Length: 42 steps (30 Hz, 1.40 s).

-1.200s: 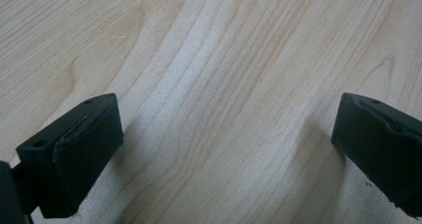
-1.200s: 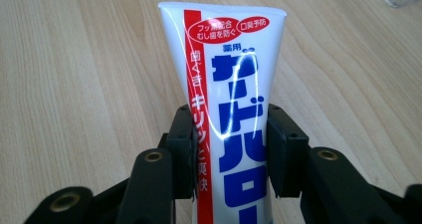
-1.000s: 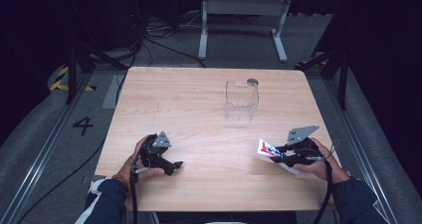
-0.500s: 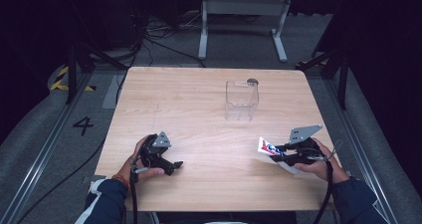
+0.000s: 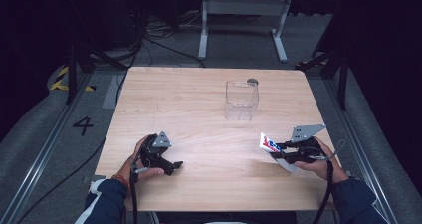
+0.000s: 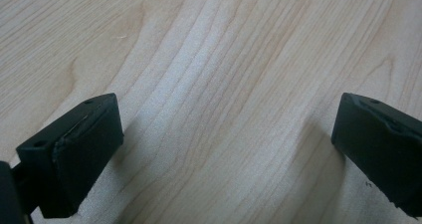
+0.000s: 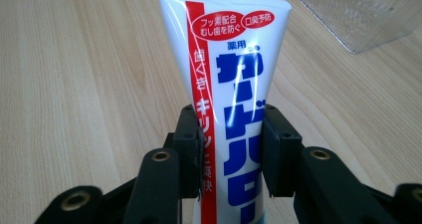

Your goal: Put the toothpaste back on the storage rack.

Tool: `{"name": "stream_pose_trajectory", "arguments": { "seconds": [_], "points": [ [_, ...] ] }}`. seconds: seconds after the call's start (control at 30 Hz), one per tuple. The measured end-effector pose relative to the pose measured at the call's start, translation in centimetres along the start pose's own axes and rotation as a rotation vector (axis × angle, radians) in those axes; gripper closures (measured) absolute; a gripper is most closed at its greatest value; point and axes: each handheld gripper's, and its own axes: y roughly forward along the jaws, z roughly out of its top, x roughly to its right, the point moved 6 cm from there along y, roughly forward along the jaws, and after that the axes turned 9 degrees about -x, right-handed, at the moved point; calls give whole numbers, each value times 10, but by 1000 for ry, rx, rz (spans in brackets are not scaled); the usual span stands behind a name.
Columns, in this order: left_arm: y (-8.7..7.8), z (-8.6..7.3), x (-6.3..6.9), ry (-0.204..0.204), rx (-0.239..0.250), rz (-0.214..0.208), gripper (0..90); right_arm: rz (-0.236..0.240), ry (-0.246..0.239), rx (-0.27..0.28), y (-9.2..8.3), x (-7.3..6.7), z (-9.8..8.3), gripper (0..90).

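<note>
My right gripper (image 7: 228, 149) pinches a toothpaste tube (image 7: 226, 74) mid-body, crimped end forward, at the wooden table's (image 5: 189, 99) near right. My left gripper (image 6: 224, 149) gapes wide, empty, over bare wood. The clear container (image 5: 241, 100) stands beyond. I judge the tube carried; next likely calls for lowering it into the container.

The toothpaste tube (image 7: 229, 109) reads 薬用, フッ素配合; the floor (image 5: 30, 149) bears "4".
</note>
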Motion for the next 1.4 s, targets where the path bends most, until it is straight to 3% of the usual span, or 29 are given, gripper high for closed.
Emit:
{"name": "stream_pose_trajectory", "arguments": {
  "seconds": [0.53,0.93,1.23,1.4],
  "points": [
    [0,0,0,0,0,0,2,-16,19,87,-9,4,9,676],
    [0,0,0,-1,0,0,2,-38,-1,132,-13,5,31,677],
    [0,0,0,-1,0,-1,2,-46,17,197,-16,12,45,680],
    [0,0,0,0,0,0,2,-60,9,203,-15,13,54,680]
  ]
}}
